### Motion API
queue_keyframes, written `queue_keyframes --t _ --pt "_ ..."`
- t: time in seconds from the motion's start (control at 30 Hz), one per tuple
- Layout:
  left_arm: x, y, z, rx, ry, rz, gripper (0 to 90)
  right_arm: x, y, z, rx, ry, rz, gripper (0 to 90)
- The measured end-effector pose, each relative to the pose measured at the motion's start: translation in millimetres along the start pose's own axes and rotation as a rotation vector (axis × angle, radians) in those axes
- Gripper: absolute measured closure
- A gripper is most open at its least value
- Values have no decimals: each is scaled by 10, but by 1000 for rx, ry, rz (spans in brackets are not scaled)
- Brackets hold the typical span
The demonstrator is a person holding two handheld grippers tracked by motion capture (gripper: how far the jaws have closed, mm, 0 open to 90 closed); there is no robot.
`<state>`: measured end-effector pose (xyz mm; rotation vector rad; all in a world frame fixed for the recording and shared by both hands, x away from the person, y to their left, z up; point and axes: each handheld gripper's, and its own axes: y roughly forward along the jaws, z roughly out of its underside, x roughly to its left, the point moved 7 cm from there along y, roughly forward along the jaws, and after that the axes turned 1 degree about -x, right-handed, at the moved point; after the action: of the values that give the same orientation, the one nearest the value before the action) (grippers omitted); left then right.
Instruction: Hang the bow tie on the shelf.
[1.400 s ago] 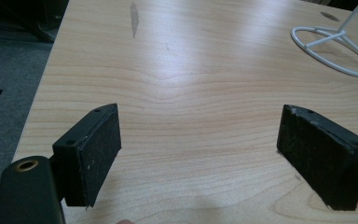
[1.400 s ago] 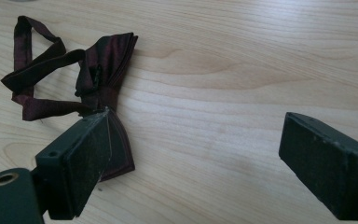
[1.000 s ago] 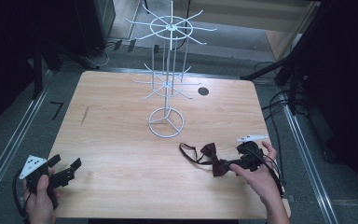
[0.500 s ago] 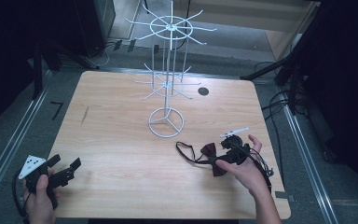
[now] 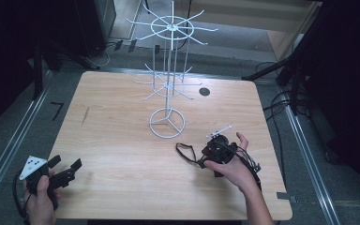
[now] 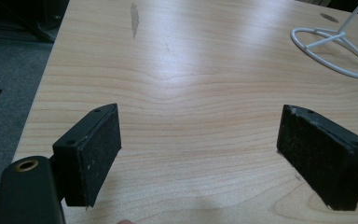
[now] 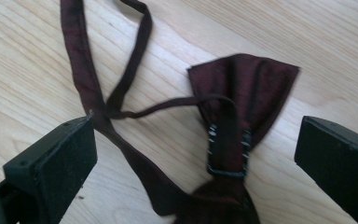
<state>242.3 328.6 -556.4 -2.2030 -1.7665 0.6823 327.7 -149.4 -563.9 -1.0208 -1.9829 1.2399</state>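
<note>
Dark room, cables on grey floor around a light wood table (image 5: 122,117) with rounded corners. White wire display rack (image 5: 168,79) stands upright at table centre-back, ring base on the wood, spoke arms at two levels; its base ring also shows top right in the left gripper view. Small dark round hole (image 5: 204,92) in the tabletop right of the rack.

Left gripper (image 5: 66,171) held in the person's left hand at the near-left corner, jaws wide apart, nothing between them, just bare wood under it in the left gripper view.

Right gripper (image 5: 215,151) in the right hand near the right front of the table, low over the bow tie. Jaws spread wide, one each side of the tie, not touching it.

Dark maroon bow tie (image 7: 242,98) lies flat on the wood, metal clasp at the knot, thin strap (image 7: 81,70) looping off to the left.
</note>
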Motion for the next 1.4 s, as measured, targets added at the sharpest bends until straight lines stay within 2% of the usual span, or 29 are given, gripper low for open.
queue_keyframes --t 0.2,0.37,0.43,0.5,0.6,0.67,0.73,0.77,0.87,1.07,1.1,1.13,1.23,1.4 --pt "1 0 0 0 -2 0 144 89 88 -62 26 5 -10 0" --pt "2 0 0 1 -3 1 144 128 179 -113 57 14 39 0" --pt "3 0 0 1 -2 1 144 131 195 -123 60 8 46 0" --pt "2 1 0 1 -3 2 145 147 245 -136 77 -6 78 0" --pt "4 0 0 2 -2 2 145 132 275 -144 83 6 96 8" --pt "5 0 0 2 -2 2 144 110 276 -148 79 25 110 71" --pt "5 0 0 2 -5 3 145 94 264 -155 65 59 72 172" --pt "6 -1 0 3 -4 3 145 88 255 -158 56 55 71 211" --pt "5 3 -1 2 -4 0 145 38 201 -163 31 74 75 405" --pt "6 2 0 3 -3 -1 145 -50 161 -139 0 82 77 625" --pt "6 2 0 3 -3 -1 145 -50 161 -139 0 82 77 625" --pt "5 3 0 2 -4 0 145 -81 149 -129 -5 83 77 719" --pt "6 3 0 2 -4 0 145 -127 137 -106 -29 96 62 788" --pt "7 1 0 3 -4 4 145 -142 116 -76 -84 109 50 810"
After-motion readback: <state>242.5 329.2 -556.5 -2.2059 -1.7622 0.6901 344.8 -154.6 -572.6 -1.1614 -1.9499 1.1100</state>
